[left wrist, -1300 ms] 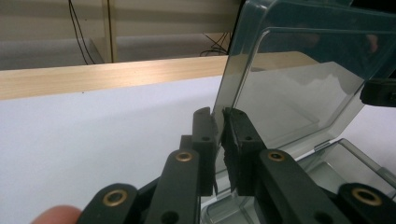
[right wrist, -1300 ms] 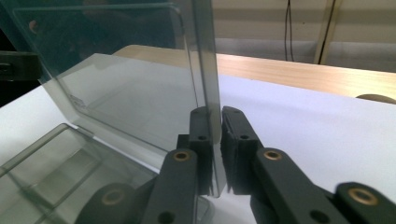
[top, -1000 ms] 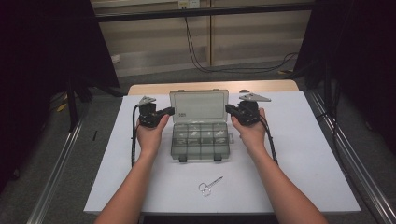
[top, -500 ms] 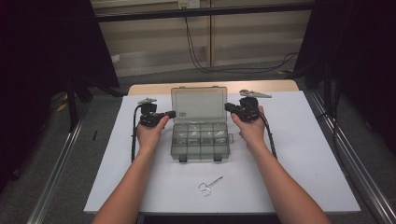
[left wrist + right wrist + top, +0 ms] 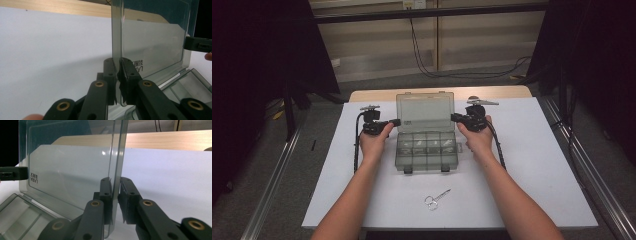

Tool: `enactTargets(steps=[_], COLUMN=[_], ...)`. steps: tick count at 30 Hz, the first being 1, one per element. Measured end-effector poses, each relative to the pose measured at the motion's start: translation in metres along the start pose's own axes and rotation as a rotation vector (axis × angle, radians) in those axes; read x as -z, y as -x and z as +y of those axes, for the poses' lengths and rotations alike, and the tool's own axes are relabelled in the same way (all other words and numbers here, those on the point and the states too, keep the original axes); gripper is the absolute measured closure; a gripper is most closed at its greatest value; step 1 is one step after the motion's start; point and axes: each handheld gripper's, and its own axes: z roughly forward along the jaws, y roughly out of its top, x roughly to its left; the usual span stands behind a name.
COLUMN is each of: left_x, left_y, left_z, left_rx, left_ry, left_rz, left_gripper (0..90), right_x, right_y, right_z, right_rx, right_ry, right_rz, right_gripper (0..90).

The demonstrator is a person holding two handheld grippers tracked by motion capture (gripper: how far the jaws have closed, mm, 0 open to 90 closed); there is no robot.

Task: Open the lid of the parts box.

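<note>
A smoky clear compartment box (image 5: 427, 150) lies on the white sheet with its lid (image 5: 425, 112) standing upright. My left gripper (image 5: 396, 122) is shut on the lid's left edge, and its jaws have just been closing with that edge between them. In the left gripper view the left gripper (image 5: 118, 75) has a pad on either face of the lid (image 5: 152, 42). My right gripper (image 5: 454, 118) is shut on the lid's right edge. In the right gripper view the right gripper (image 5: 115, 192) has its pads close against the lid (image 5: 72, 170). Each view shows the other gripper's tip across the lid.
Small scissors (image 5: 436, 198) lie near the front edge of the white sheet (image 5: 537, 165). A strip of wooden tabletop (image 5: 377, 95) shows behind the sheet. Metal rails run along both sides of the table, and cables hang at the back.
The right hand has edged slightly inward toward the box. The lid and the left hand stand much as before.
</note>
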Motion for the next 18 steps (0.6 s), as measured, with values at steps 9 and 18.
enactTargets(steps=[9,18], left_x=[-0.005,-0.01], left_y=[-0.005,-0.006], left_z=[-0.004,-0.006], left_rx=[0.05,0.057], left_ry=[-0.016,-0.033], left_rz=[0.003,0.022], left_gripper=[79.4,78.8], right_x=[-0.009,-0.018], right_y=[0.007,0.012], right_z=[-0.003,-0.009], right_rx=[-0.045,-0.057], right_ry=[-0.021,-0.045], right_rz=[0.006,-0.002], right_gripper=[81.5,80.7])
